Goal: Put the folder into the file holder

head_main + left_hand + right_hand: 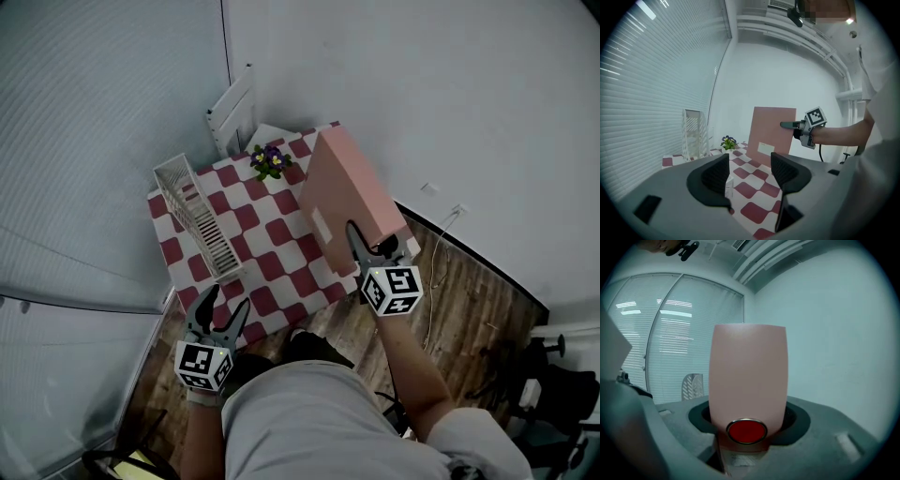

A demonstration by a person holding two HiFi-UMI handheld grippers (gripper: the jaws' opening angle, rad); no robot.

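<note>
- I'm working in a white-walled room corner with slatted blinds on the left and a wood floor. A small table (251,323) under a red-and-white checked cloth stands in that corner.
- The white wire file holder (199,217) lies along the left side of the table. As far as I can see its slots are empty. A small pot of purple flowers (270,161) sits near the far edge.
- The pink folder (352,192) is in my right gripper (359,246), held upright on edge over the right part of the table.
- In the right gripper view the jaws are clamped on the folder's near edge. A red round snap button (746,431) sits just in front of them.
- The left gripper view shows the folder's lower edge close to the cloth. I can't tell whether it touches.
- My left gripper (228,302) hangs over the near edge of the table with its jaws apart. Nothing is between them, only cloth beyond.
- Progress, as I judge it: the pick-up is done and the placing has not begun. The folder and the holder are well apart, with open cloth between them.
- What is left: carry the folder leftward, line its edge up with a slot between the wires, lower it in and let go.
- The free gripper could steady the light holder if it tips.
</note>
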